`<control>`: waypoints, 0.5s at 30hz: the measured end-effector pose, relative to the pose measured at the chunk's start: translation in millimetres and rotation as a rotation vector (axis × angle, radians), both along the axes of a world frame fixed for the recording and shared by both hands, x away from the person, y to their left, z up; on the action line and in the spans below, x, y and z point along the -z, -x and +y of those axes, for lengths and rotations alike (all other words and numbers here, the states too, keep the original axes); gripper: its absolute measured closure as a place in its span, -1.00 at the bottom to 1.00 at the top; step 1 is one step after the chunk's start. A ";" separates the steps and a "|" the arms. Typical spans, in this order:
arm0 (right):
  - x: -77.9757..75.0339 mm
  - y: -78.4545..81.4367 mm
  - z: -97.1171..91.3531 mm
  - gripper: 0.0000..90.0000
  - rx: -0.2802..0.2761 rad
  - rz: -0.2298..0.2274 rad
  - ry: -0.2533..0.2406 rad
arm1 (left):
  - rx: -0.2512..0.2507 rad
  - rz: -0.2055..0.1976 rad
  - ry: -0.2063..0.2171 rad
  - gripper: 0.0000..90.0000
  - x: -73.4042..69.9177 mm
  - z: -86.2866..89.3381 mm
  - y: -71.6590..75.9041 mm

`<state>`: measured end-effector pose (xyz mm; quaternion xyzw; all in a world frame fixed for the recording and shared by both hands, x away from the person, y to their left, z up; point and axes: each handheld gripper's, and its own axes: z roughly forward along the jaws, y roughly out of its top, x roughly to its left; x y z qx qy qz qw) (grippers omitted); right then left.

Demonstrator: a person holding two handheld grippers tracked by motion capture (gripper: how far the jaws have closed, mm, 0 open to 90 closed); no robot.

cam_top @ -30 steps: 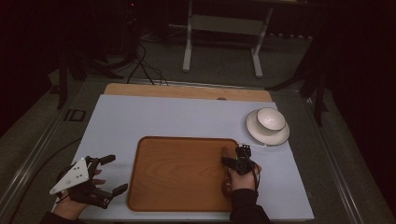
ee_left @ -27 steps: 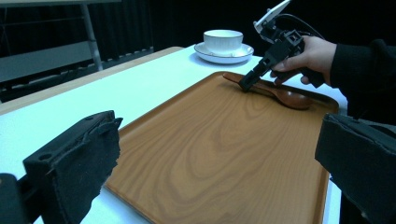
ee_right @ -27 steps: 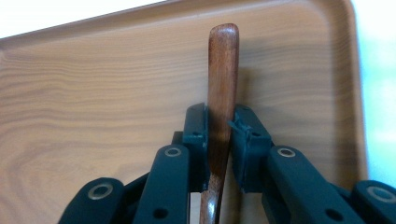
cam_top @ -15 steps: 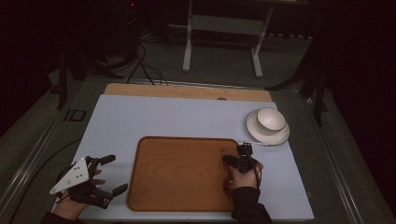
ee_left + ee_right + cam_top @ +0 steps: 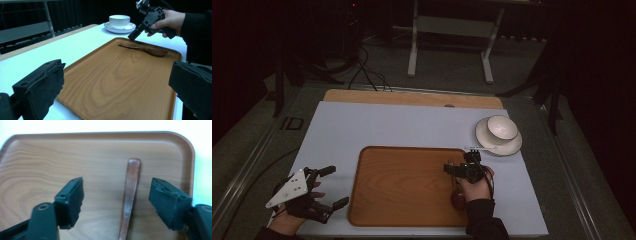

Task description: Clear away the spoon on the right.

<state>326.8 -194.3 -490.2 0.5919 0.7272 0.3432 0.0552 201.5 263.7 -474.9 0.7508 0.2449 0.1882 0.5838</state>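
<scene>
Now the wooden spoon (image 5: 143, 49) lies flat on the wooden tray (image 5: 402, 185), near the tray's right edge, with its handle pointing away from the person toward the far side. The right tongs (image 5: 460, 161) have just been opening, and their jaws stand spread on either side of the handle without pressing on it, so the spoon is released and rests on the tray by itself. In the left gripper view the right tongs hang a little above the handle end, apart from the wood. I judge that placing the spoon on the tray is done. The left tongs (image 5: 330, 186) are spread too, holding nothing, and rest on the white table (image 5: 412, 127) just beside the tray's left edge. The white cup (image 5: 502, 127) stands on its saucer (image 5: 512, 146) on the table beyond the tray's far right corner, not on the tray. If these also belong on the tray, that part is left; the right hand (image 5: 477, 187) only needs to draw back first.
</scene>
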 end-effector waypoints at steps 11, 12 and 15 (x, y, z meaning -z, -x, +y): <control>-20.0 9.1 -2.5 -0.67 -0.076 -0.093 -0.006 | -0.001 -0.001 0.002 -1.00 -0.1 0.1 0.6; -22.3 10.4 -2.8 -0.66 -0.089 -0.101 -0.003 | -0.001 -0.001 0.003 -1.00 -0.2 0.1 0.8; -28.2 13.9 -4.9 -0.67 -0.123 -0.129 -0.026 | -0.002 -0.001 -0.001 -1.00 -0.2 -0.1 0.9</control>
